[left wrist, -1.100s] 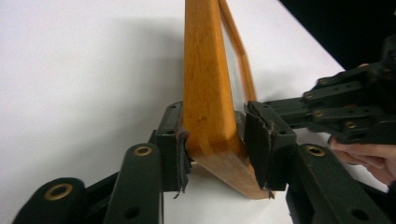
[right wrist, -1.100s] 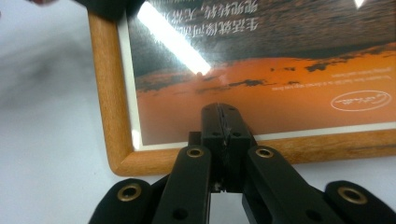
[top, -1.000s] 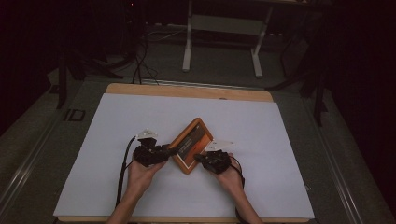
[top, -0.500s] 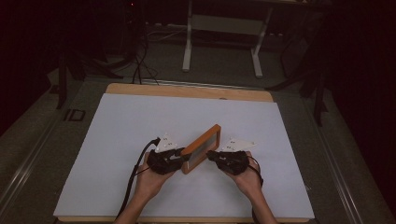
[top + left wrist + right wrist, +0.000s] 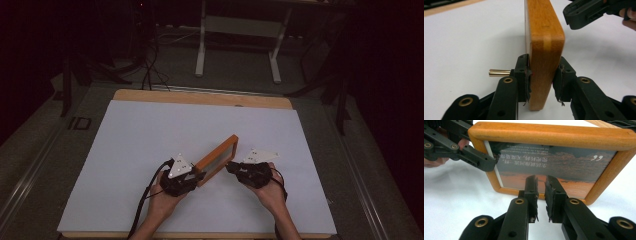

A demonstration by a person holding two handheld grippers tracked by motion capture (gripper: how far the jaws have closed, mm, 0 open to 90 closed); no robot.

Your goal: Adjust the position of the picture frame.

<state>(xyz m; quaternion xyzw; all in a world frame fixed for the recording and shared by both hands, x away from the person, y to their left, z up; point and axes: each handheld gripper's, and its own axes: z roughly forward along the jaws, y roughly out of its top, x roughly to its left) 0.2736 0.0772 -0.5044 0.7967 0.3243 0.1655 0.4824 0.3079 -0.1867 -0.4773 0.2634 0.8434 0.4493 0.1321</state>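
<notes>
A wooden picture frame point(image 5: 218, 158) stands on its long edge on the white table top point(image 5: 150, 135), running diagonally. In the left gripper view its near end point(image 5: 545, 37) sits between my left gripper's point(image 5: 541, 75) pads, which have just been closing and now press on both faces. A brass pin point(image 5: 499, 72) sticks out beside the left jaw. My right gripper point(image 5: 541, 185) faces the frame's glass point(image 5: 554, 165) with a narrow gap between its jaws; they have just been opening and hold nothing. In the high view the left gripper point(image 5: 199, 176) is at the frame's near end, the right gripper point(image 5: 230, 167) just right of it.
The white sheet covers a wooden table whose far edge point(image 5: 200, 97) shows bare. Beyond it are a dark floor, metal desk legs point(image 5: 201, 50) and cables point(image 5: 147, 70). A black cable point(image 5: 142, 205) trails from the left gripper toward the front edge.
The frame went from lying tilted with its face up to standing on edge, and shifted right. The right gripper let go of it and drew back a little.
</notes>
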